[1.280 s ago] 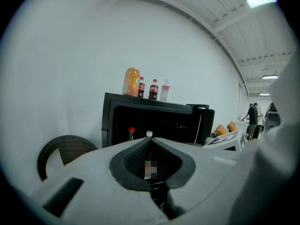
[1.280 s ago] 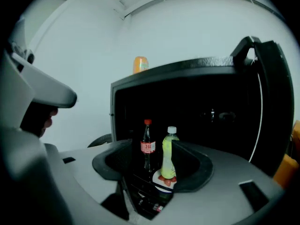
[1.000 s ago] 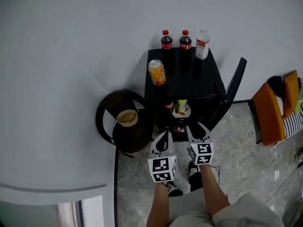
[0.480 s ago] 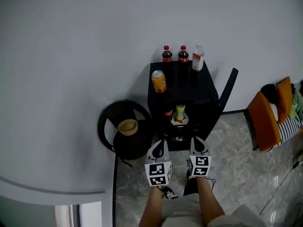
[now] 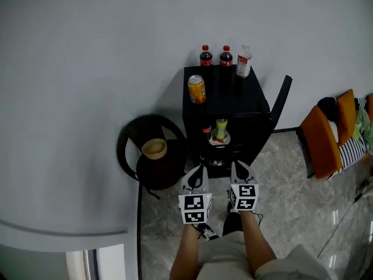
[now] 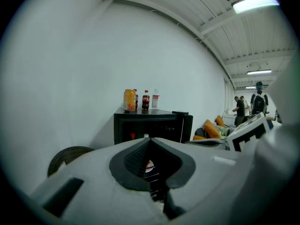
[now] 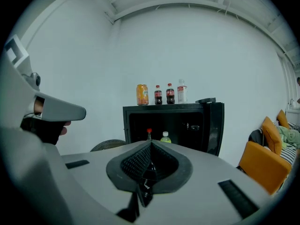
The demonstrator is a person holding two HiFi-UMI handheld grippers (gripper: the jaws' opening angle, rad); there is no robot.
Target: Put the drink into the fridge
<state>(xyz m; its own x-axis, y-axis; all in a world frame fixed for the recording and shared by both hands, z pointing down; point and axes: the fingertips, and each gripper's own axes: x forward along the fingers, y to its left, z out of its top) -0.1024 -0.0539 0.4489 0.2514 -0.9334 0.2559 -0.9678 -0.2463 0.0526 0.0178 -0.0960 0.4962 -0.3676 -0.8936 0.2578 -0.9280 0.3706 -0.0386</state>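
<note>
A black mini fridge (image 5: 252,101) stands against the white wall. Its door (image 5: 281,101) is swung open to the right, so the front lies clear toward the grippers.

On the fridge top, two cola bottles (image 5: 205,56) with red caps and a clear water bottle (image 5: 244,61) with a red label line the rear edge. An orange can (image 5: 197,89) stands alone near the left edge, further forward. Inside, on an upper shelf, are a green bottle (image 5: 220,129) with a pale cap and, just to its left, a small red-capped bottle (image 5: 206,132).

The left gripper (image 5: 200,171) and the right gripper (image 5: 238,167) are held side by side low in front of the fridge, apart from it and from every drink. Each has its jaws brought together with nothing between them. Their own views show the dark, mesh-textured pads meeting in a narrow V.

Left of the fridge, near the wall, sits a round dark wicker seat (image 5: 131,139) with a tan bowl-shaped thing (image 5: 154,149) on it. To the right, well apart, is an orange cushioned chair (image 5: 323,142) with striped cloth beside it. The floor (image 5: 285,197) is glossy grey marble-patterned tile. The fridge is matte black and box-shaped, the bottles slim and round, the can a short cylinder. In the left gripper view, people (image 6: 241,108) stand far off down the room.
</note>
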